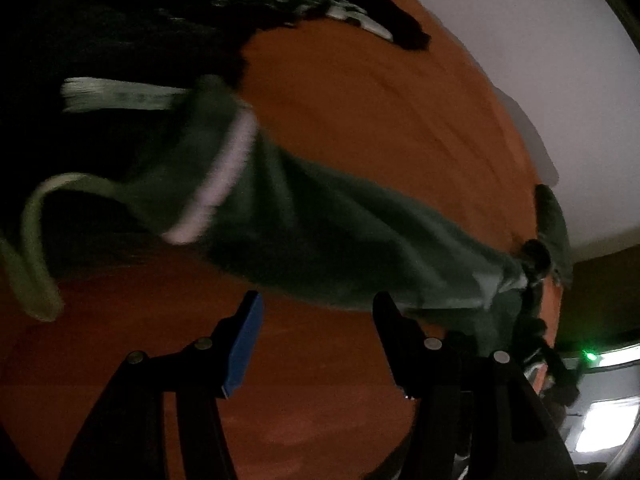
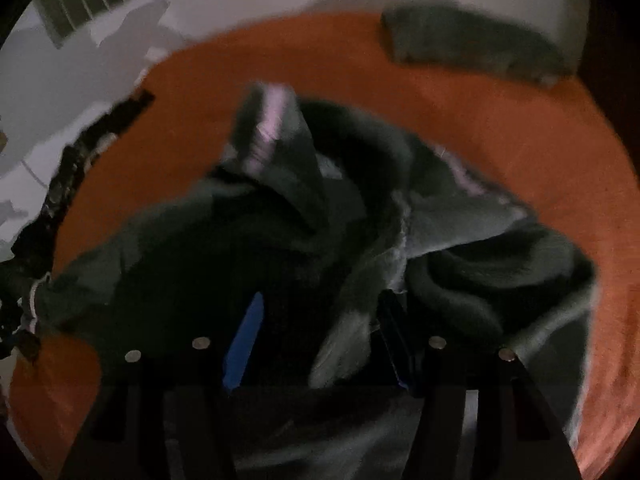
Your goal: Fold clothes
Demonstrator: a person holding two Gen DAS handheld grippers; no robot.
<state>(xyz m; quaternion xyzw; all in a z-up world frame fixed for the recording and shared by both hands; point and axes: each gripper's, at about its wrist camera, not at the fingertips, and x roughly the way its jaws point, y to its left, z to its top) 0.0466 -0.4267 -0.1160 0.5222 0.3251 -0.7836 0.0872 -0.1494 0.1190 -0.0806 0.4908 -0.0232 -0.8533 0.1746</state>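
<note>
A dark green garment with a white stripe (image 1: 320, 216) lies stretched across the orange surface (image 1: 360, 100). My left gripper (image 1: 318, 304) is open and empty just in front of its near edge, above bare orange surface. In the right wrist view the same green garment (image 2: 280, 220) is crumpled in a heap. My right gripper (image 2: 320, 308) is open, its jaws wide on either side of the cloth, with folds of the garment lying between them. The image is dim and blurred.
A pile of dark clothes with pale bands (image 1: 132, 40) sits at the far left of the left wrist view. A folded green garment (image 2: 472, 44) lies at the far edge of the orange surface (image 2: 520, 128). A white wall (image 1: 520, 40) stands behind.
</note>
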